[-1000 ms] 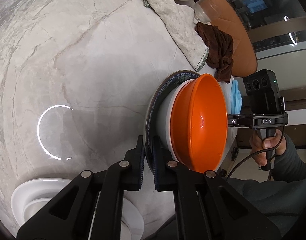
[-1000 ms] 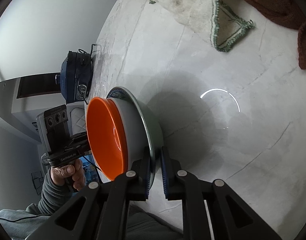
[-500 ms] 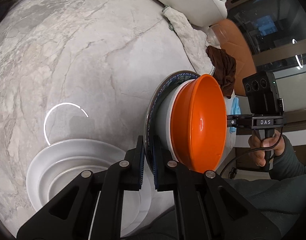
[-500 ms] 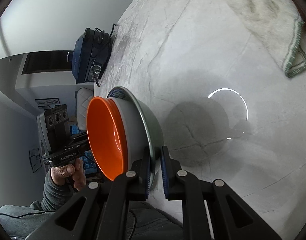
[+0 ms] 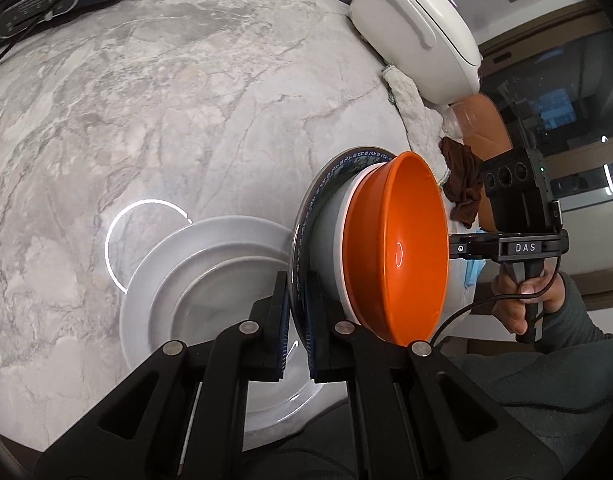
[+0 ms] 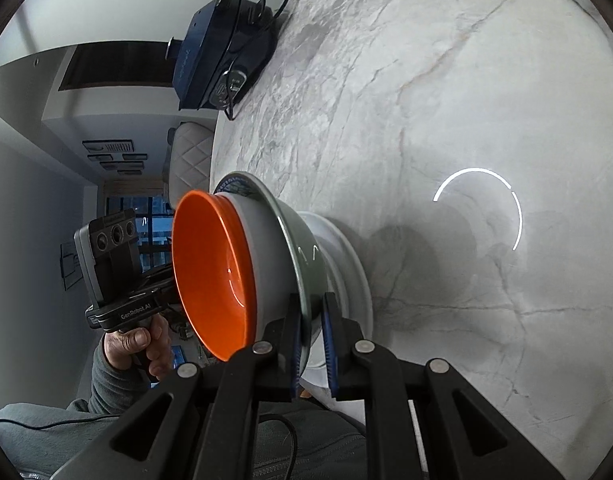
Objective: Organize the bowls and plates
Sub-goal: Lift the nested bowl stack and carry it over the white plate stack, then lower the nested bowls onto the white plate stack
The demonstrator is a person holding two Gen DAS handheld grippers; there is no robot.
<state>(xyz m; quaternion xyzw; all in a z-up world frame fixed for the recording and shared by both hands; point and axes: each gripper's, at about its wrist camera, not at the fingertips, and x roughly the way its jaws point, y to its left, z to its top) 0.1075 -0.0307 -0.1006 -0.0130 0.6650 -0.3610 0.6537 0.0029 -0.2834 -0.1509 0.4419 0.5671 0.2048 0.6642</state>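
Both of your grippers are clamped on opposite edges of one blue-patterned plate [image 5: 338, 168], carried above a marble table [image 5: 146, 100] with a grey bowl [image 5: 330, 232] and an orange bowl [image 5: 394, 248] nested on it. In the left wrist view, your left gripper [image 5: 296, 328] fills the bottom centre, its jaws pressed together on the plate's rim, and the stack stands right of centre with the orange bowl's mouth turned toward the right edge of the frame. Beyond it your right hand [image 5: 522, 300] grips the handle of the other tool at centre right. In the right wrist view, your right gripper [image 6: 312, 340] sits at bottom centre, pinching the same plate's far rim, the orange bowl [image 6: 214, 272] opening toward the left, where your left hand [image 6: 138, 344] holds its handle at lower left. A stack of white plates [image 5: 210, 248] lies on the table at lower centre of the left view, just behind the carried stack. A white rice cooker [image 5: 418, 28] stands at upper right, with a white cloth [image 5: 414, 116] and a brown cloth [image 5: 462, 184] below it. A dark blue appliance [image 6: 222, 52] rests at the table's edge, upper left of the right view.
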